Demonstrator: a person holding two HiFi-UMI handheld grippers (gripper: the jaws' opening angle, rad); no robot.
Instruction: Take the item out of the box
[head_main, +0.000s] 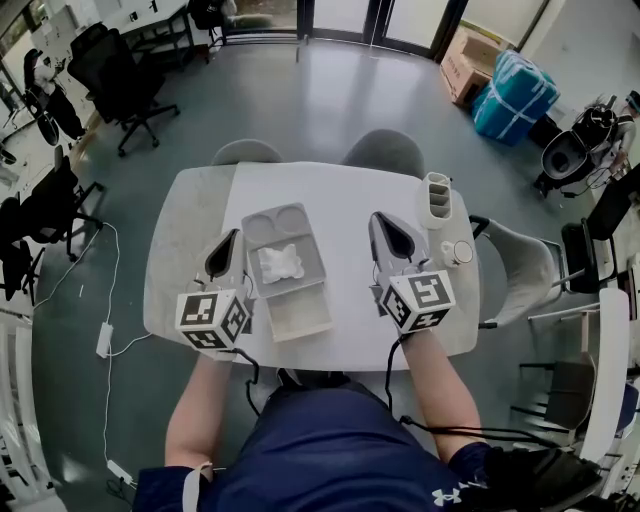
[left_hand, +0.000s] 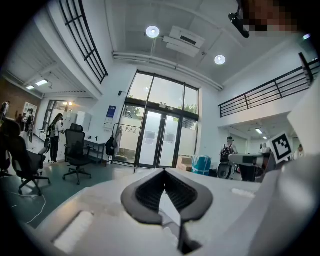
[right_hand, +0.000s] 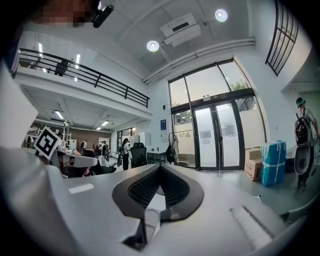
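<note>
An open grey box (head_main: 305, 245) lies in the middle of the white table (head_main: 340, 190), between my two grippers. A white crumpled item (head_main: 280, 262) rests in its middle section. Its lid part lies on the far side, and a paler tray section (head_main: 300, 318) lies towards me. My left gripper (head_main: 234, 238) is just left of the box, shut and holding nothing. My right gripper (head_main: 380, 218) is to the right of the box, also shut and holding nothing. In both gripper views the jaws (left_hand: 165, 171) (right_hand: 160, 167) meet at the tips and point up over the table into the room.
A white ribbed holder (head_main: 436, 198) and a small round object (head_main: 460, 251) stand at the table's right edge. Two grey chairs (head_main: 385, 150) (head_main: 247, 150) sit at the far side, and another chair (head_main: 520, 265) at the right. A cable (head_main: 105, 340) runs over the floor at the left.
</note>
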